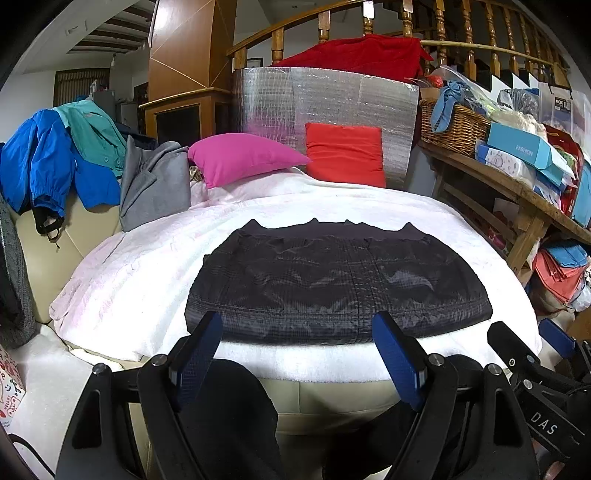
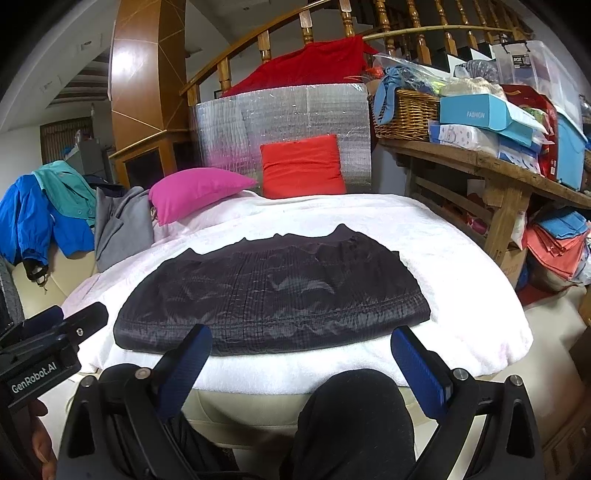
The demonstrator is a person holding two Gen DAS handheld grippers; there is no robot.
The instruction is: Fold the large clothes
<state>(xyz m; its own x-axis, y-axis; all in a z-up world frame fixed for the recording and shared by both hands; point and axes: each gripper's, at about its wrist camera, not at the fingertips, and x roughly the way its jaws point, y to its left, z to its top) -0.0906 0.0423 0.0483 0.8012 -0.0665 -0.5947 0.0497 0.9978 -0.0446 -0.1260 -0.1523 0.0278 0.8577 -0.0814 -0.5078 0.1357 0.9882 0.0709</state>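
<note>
Folded black garment on white blanket, left hand-held gripper open above near edge

The black garment is a thin quilted cloth with a slight sheen. It lies on a soft, fuzzy white blanket. The panel behind the cushions is shiny silver foil. The railing is glossy varnished wood, the basket woven wicker, and the desk rough, matt wood.
</note>
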